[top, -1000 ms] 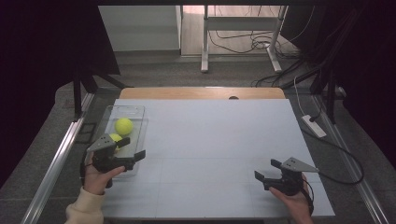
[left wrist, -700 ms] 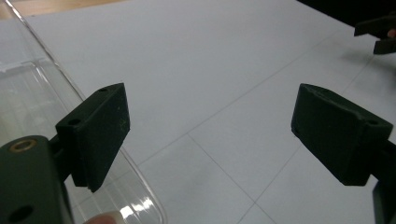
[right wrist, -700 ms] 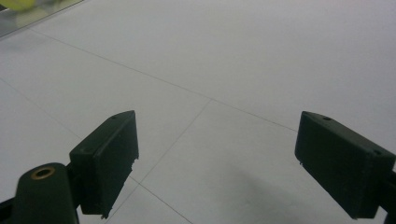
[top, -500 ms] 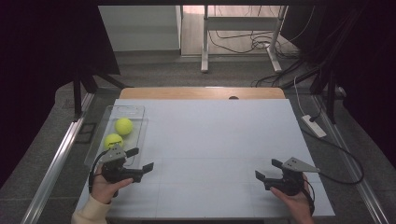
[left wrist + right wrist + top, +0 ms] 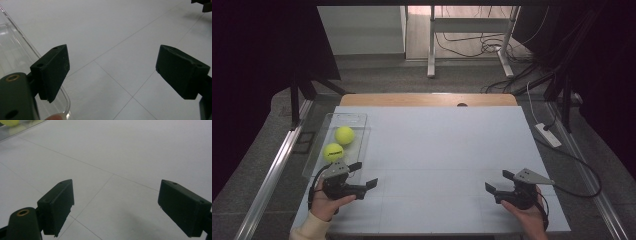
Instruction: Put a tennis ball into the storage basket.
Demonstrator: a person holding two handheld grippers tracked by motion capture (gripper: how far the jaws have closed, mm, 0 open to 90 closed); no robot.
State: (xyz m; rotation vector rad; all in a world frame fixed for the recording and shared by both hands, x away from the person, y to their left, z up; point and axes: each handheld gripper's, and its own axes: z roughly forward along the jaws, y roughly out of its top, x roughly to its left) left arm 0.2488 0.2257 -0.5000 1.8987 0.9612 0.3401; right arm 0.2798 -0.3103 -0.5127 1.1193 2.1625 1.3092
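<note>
- High view: a pale tabletop (image 5: 437,165) with thin grid lines. At its left edge lies a clear tray (image 5: 324,155) with two yellow-green balls inside, one ball (image 5: 344,135) farther from the person, the other ball (image 5: 333,152) nearer, close together.
- High view: the left gripper (image 5: 363,175) is held in the left hand (image 5: 328,202) at the near left, just beside the tray's near end. Its jaws are spread wide and hold nothing.
- High view: the right gripper (image 5: 497,182) is held in the right hand (image 5: 526,212) at the near right, well apart from the tray. Its jaws are spread wide and empty; a cable (image 5: 582,170) trails off to the right.
- Left gripper view: two black jaws stand far apart over bare tabletop (image 5: 112,37). The tray's clear rim (image 5: 30,47) runs along the left, passing behind the left-hand jaw.
- Right gripper view: two black jaws stand far apart with nothing between them, above bare tabletop (image 5: 130,150). A blurred bit of yellow-green ball (image 5: 10,122) sits in the top left corner.
</note>
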